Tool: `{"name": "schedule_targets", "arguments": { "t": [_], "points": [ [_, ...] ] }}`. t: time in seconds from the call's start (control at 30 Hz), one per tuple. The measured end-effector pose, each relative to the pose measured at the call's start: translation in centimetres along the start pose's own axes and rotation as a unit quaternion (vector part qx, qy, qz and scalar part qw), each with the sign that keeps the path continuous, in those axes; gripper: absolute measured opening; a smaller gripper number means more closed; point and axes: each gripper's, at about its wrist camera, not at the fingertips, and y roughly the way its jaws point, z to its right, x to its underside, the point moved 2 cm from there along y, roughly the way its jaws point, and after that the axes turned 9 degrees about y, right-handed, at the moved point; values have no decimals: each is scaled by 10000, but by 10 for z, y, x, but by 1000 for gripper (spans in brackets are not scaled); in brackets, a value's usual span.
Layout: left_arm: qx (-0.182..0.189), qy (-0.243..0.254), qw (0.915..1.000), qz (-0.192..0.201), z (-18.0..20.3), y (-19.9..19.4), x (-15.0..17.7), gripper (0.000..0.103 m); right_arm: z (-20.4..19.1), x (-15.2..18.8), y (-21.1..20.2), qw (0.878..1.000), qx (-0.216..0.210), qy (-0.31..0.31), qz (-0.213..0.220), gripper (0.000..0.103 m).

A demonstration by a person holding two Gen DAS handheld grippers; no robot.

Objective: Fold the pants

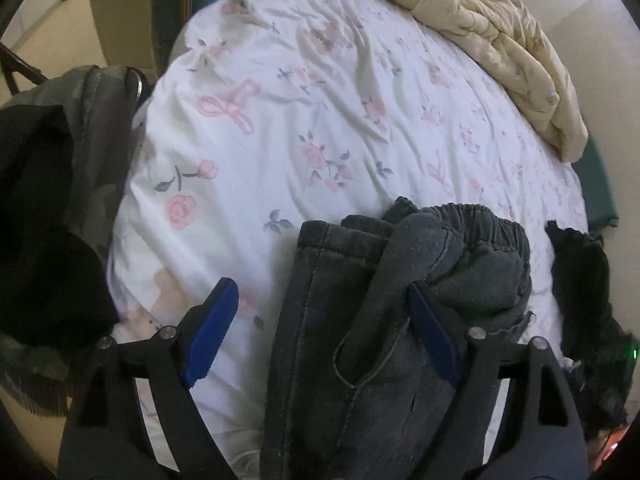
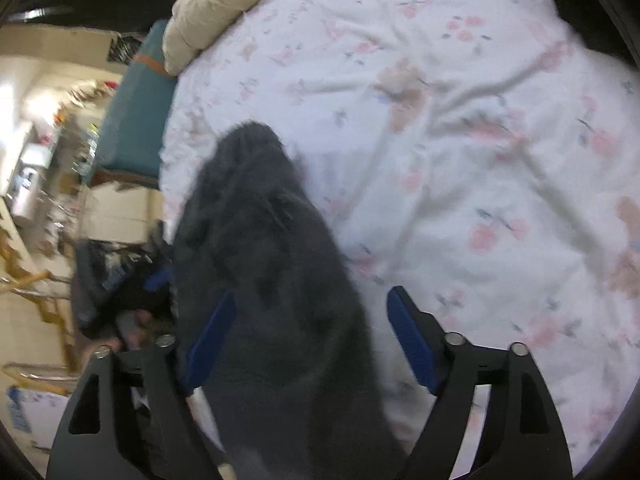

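Note:
Dark grey pants (image 1: pixel 352 320) lie on the floral bed sheet (image 1: pixel 280 120), folded lengthwise, with the elastic waistband (image 1: pixel 480 220) bunched at the far end. My left gripper (image 1: pixel 320 300) is open above them; its right finger (image 1: pixel 432 332) rests against the cloth and its left finger (image 1: pixel 216 320) is over bare sheet. In the right wrist view the pants (image 2: pixel 272 280) run between the open fingers of my right gripper (image 2: pixel 312 312), blurred, with the far end lying on the sheet (image 2: pixel 440 120).
A cream quilt (image 1: pixel 500 32) is heaped at the bed's far side. A camouflage garment (image 1: pixel 60 160) hangs at the left. A black garment (image 1: pixel 580 280) lies right of the pants. The bed's teal edge (image 2: pixel 136 112) and a cluttered floor show in the right view.

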Motion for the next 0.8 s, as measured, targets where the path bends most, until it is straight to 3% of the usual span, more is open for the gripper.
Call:
{"name": "schedule_targets", "arguments": {
  "t": [0.2, 0.33, 0.4, 0.57, 0.63, 0.67, 0.7, 0.8],
  "points": [
    [735, 43, 9955, -595, 0, 34, -1, 84, -34, -40, 37, 9997, -5, -210, -159, 90],
    [1115, 437, 9896, -799, 11, 48, -2, 84, -48, -51, 73, 9976, 212, -577, -315, 90],
    [1293, 520, 9862, -897, 15, 53, -2, 84, -54, -48, 89, 9955, -13, -741, -589, 90],
    [1291, 607, 9849, -985, 20, 70, -6, 83, -58, -45, 122, 9891, -273, -811, -1200, 89],
    [1169, 907, 9854, -846, 32, 72, -11, 64, -55, -47, 130, 9872, -380, -788, -1333, 76],
    [1128, 1059, 9837, -919, 38, 75, -12, 39, -56, -47, 131, 9868, -309, -888, -1321, 67],
    [1111, 1115, 9823, -1014, 42, 79, -12, 25, -60, -46, 134, 9848, -180, -1097, -1332, 60],
    [997, 1344, 9816, -923, 55, 77, -20, 18, -73, -47, 130, 9784, 58, -1634, -1263, 46]
  ]
}}
